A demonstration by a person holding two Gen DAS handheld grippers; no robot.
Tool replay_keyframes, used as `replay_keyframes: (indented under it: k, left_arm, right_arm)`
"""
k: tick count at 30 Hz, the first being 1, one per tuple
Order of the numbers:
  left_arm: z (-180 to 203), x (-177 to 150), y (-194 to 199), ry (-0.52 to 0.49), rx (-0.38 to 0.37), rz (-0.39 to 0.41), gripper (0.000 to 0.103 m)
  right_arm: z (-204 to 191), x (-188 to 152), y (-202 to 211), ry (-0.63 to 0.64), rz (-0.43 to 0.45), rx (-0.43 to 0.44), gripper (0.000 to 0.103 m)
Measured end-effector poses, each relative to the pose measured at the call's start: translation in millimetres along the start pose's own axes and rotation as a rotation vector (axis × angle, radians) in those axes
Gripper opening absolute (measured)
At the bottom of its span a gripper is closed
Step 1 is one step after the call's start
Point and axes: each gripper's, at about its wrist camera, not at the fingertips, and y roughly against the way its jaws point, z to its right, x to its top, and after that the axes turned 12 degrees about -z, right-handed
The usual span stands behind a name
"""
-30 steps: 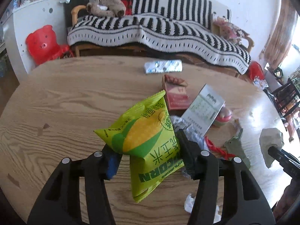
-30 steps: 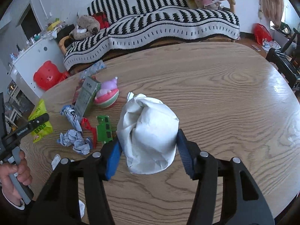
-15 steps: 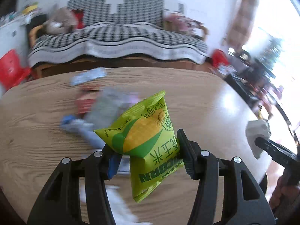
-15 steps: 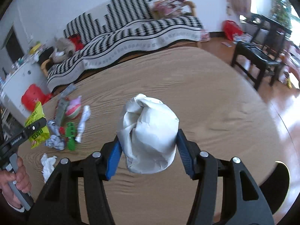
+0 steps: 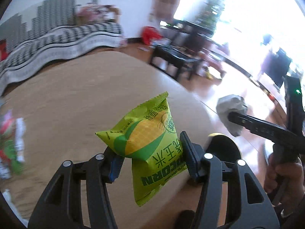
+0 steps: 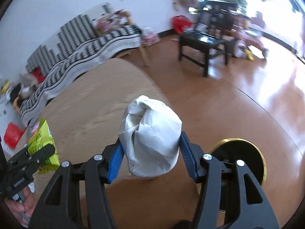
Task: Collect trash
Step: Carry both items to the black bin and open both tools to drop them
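Item one: a glossy green-and-yellow plastic snack packet, pillow-shaped with a serrated crimped top edge, printed with a corn cob, Chinese characters and the letters "CORN"; its lower half is creased and hangs limp. It is clamped across its middle between the ribbed blue pads of the left gripper, a black plastic two-finger tong with silver rivets, held above the right-hand edge of the round wood-grain table. Item two: a crumpled white paper wad, matte, softly folded and roughly egg-shaped with a twisted top, pinched at its sides between the ribbed blue pads of the right gripper, of the same black make; it hangs past the table's right edge, over the glossy orange-brown floor. Below and right of the wad stands a round black bin with a brass-coloured rim, partly hidden by the tong. A hand grips the right tong's handle in the left view. Blurred small litter in red, green and white lies at the table's left edge. Background: a sofa under a black-and-white striped knitted throw, and a dark lacquered wooden stool on the floor.
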Motion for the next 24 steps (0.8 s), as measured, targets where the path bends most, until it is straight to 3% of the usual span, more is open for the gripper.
replay_keyframes:
  k: [7, 13, 18, 24]
  left_arm:
    - [96.5, 0.0, -68.8, -0.145, -0.116, -0.096, 0.054]
    - [159.6, -10.6, -127.8, -0.220, -0.187, -0.203, 0.054]
    - [188.0, -16.5, -159.2, -0.245, -0.221, -0.258, 0.054]
    - [206.2, -19.3, -177.1, -0.253, -0.232, -0.283, 0.054]
  right_arm:
    - [115.9, -31.7, 9.8, -0.176, -0.016, -0.061, 0.056]
    - [185.9, -57.3, 5.3, -0.299, -0.092, -0.075, 0.056]
    - [220.2, -71.4, -5.6, -0.376, -0.166, -0.068, 0.056]
    - [226.7, -72.1, -8.1, -0.383, -0.178, -0.071, 0.056]
